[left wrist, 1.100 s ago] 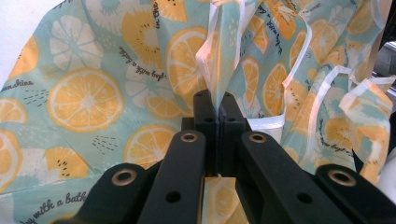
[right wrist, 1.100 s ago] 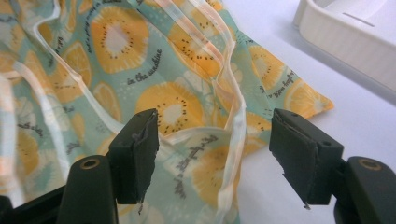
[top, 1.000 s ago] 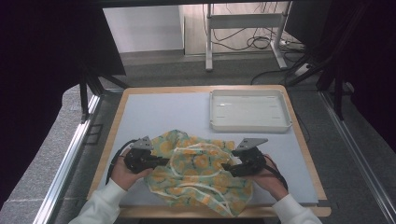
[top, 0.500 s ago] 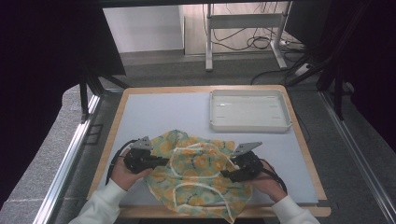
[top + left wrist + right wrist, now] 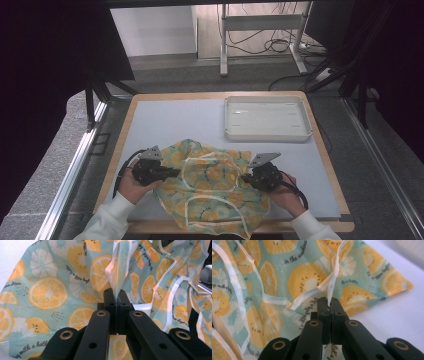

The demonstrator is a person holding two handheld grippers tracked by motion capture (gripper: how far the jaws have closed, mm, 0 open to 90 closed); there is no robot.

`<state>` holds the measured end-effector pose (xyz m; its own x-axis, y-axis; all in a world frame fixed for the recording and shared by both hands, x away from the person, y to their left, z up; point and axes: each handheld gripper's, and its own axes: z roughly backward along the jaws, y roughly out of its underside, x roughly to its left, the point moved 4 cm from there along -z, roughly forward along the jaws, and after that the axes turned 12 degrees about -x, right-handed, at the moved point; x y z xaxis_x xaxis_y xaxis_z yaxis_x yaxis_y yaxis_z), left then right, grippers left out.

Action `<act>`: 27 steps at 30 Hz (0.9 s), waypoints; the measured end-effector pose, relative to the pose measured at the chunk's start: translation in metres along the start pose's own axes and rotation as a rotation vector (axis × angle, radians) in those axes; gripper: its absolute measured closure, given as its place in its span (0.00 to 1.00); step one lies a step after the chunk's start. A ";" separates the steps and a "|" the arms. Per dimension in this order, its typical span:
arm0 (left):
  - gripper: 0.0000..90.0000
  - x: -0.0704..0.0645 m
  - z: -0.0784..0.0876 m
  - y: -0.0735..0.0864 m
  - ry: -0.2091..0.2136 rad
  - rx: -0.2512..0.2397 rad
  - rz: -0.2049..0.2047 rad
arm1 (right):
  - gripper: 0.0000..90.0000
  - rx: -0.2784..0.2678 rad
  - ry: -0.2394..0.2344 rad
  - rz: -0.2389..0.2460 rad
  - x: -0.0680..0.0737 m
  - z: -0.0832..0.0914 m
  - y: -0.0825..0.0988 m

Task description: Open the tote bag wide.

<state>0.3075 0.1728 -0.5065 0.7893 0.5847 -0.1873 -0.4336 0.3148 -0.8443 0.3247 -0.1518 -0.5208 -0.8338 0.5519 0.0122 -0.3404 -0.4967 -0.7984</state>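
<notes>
Teal cotton cloth printed with orange citrus slices and edged in white binding (image 5: 212, 192) lies crumpled on the near half of the pale blue table mat (image 5: 170, 120), directly between the two hands, with its longer spread running from the far left toward the near right edge. The left gripper (image 5: 167, 173) meets the cloth's left side, and in the left gripper view its black jaws are pressed together on a raised fold of the fabric (image 5: 113, 277). The right gripper (image 5: 248, 178) meets the opposite side; its jaws have just been closing, and in the right gripper view they now pinch the white bound edge (image 5: 332, 287). Both hands are equally near, each at its own side of the cloth, so any spreading or lifting would likely turn on drawing the two pinched points apart along the left-right line. Compared with the earlier high view, the right gripper has gone from jaws standing apart at the fabric's edge to clamped on it, while the left hand has kept its hold and place. An empty white rectangular plastic tray (image 5: 267, 135) sits well apart at the far right.
</notes>
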 end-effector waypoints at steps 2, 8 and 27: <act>1.00 0.000 0.002 -0.001 -0.001 -0.008 0.006 | 0.98 -0.019 0.011 0.002 0.000 0.003 -0.003; 1.00 0.003 0.009 -0.003 -0.002 -0.038 0.021 | 0.98 -0.083 0.044 0.013 -0.004 0.015 -0.011; 1.00 0.007 0.027 -0.014 -0.020 -0.144 0.042 | 0.98 -0.246 0.155 0.050 -0.017 0.040 -0.041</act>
<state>0.3070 0.1926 -0.4824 0.7625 0.6103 -0.2148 -0.3978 0.1804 -0.8996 0.3355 -0.1678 -0.4647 -0.7642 0.6358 -0.1082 -0.1692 -0.3595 -0.9177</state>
